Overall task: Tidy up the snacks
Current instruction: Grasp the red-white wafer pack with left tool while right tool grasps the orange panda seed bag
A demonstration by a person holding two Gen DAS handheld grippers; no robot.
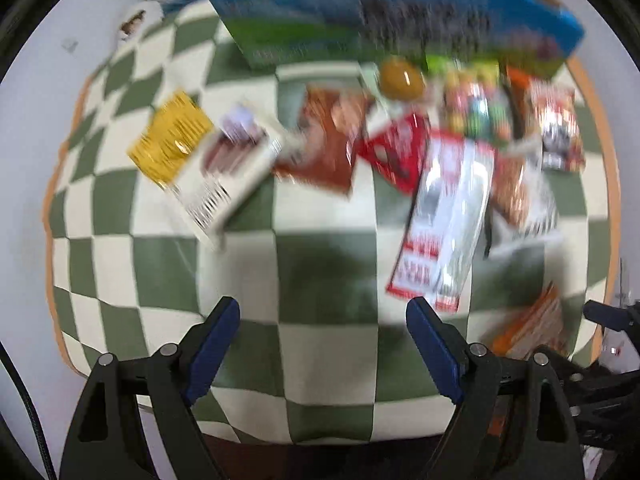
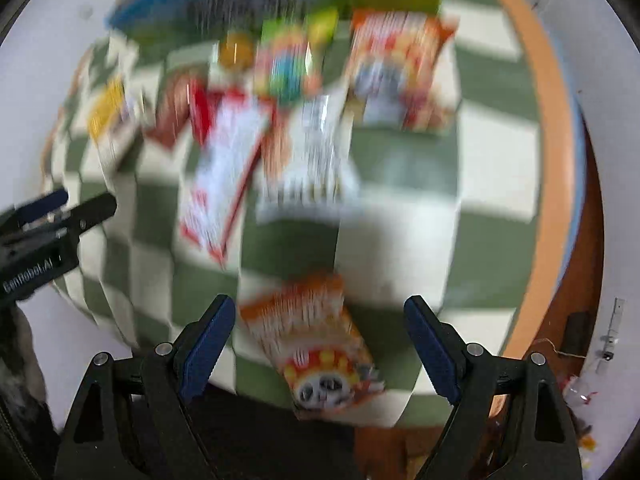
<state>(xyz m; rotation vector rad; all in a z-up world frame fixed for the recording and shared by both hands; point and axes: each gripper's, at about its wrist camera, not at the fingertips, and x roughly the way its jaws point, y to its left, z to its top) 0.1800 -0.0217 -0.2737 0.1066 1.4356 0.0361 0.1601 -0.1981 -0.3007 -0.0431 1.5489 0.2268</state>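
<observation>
Roughly speaking, the green-and-cream checked cloth (image 1: 320, 280) covers a round table, and a big blue box (image 1: 392, 16) stands at its far edge, likely the place the snacks are bound for. Loose packets lie in a jumbled band across the middle of the cloth: a long red-and-white packet (image 1: 444, 220), a yellow packet (image 1: 172, 136) toward the left edge, and a small brown round snack (image 1: 400, 78) just before the box. Only the right wrist view shows the orange packet (image 2: 316, 344) at the near edge, lying between the spread fingers of the right gripper (image 2: 320, 340), which grips nothing. The left gripper (image 1: 322, 344) hangs wide open and empty over bare cloth. Both views are blurred.
</observation>
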